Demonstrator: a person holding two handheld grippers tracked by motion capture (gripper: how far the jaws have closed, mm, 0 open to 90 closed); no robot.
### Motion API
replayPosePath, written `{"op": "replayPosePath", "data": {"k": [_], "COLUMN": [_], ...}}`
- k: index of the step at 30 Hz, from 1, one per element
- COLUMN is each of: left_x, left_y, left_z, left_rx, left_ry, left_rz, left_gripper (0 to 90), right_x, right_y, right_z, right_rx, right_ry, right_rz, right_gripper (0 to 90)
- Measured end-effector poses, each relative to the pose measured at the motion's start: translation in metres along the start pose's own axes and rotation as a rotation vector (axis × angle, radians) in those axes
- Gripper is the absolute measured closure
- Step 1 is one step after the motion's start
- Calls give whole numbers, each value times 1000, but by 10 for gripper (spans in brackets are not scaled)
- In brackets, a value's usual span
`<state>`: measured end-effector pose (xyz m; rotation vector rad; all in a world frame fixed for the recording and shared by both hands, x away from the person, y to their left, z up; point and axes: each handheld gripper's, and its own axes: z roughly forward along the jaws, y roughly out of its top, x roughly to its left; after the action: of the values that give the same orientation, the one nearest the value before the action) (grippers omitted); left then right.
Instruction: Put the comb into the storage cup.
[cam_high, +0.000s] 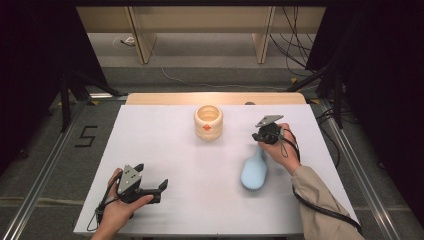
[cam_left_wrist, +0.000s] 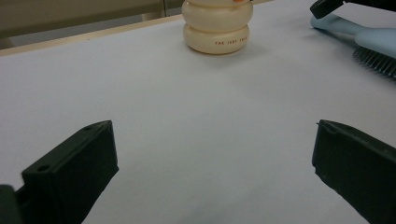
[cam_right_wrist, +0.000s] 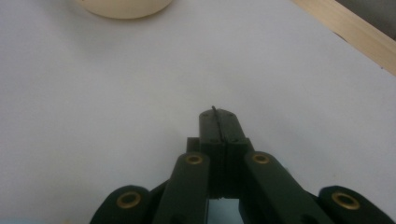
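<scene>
A light-blue hairbrush (cam_high: 254, 171) lies on the white table (cam_high: 165, 145), right of the middle, handle pointing away from me; its dark bristles (cam_left_wrist: 376, 61) show in the left gripper view. My right gripper (cam_high: 260, 136) hovers just past the tip of the handle, jaws pressed together with nothing between them (cam_right_wrist: 218, 116). A cream ribbed cup (cam_high: 208, 121) with an orange mark stands at the back centre, left of that gripper. My left gripper (cam_high: 150, 177) rests near the front left edge, jaws wide open and empty (cam_left_wrist: 215, 154), pointed toward the cup (cam_left_wrist: 217, 30).
A wooden strip (cam_high: 215, 98) runs along the table's far edge. Black stands and cables flank the table on both sides. A "5" is marked on the floor (cam_high: 86, 136) to the left.
</scene>
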<state>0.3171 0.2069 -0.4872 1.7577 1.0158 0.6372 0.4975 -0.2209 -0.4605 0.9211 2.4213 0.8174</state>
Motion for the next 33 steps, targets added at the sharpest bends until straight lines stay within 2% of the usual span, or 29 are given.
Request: {"op": "replayPosePath", "data": {"k": [11, 33], "left_x": [0, -1], "left_y": [0, 0], "left_z": [1, 1], "left_rx": [0, 1], "left_ry": [-2, -3], "left_rz": [3, 1], "left_gripper": [0, 0], "right_x": [-2, -2], "right_y": [3, 1], "right_z": [11, 20], "right_rx": [73, 155], "right_ry": [-2, -15], "right_rz": [-21, -29], "right_gripper": [900, 900]}}
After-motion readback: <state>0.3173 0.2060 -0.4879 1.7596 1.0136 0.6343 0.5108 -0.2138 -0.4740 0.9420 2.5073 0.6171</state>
